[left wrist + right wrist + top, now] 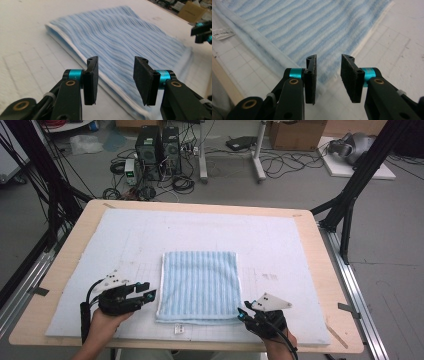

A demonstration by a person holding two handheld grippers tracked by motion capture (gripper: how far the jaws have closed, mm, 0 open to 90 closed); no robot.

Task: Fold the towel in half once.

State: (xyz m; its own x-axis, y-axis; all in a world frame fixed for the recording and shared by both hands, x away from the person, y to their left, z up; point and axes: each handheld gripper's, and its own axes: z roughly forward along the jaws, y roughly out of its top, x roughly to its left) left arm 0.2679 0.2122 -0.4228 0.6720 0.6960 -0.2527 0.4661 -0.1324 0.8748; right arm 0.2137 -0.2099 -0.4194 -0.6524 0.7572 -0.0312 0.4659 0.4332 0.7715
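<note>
Both tools released, left tool (148, 294) and right tool (242, 315) flanking the folded blue-striped terry towel (199, 285) lying flat mid-worktop (320, 270); fold looks finished, next likely another fold: regrip near corners.

A grey floor (390, 250) is seen beyond a light wooden table (330, 285), which is covered by a white gridded mat (280, 245). Two black computer towers (159, 147) are stood among tangled cables (180, 182) (a cardboard box (297, 134) is set farther right), near the white legs of a stand (257, 155). Black frame struts (357, 185) are planted on both sides.
</note>
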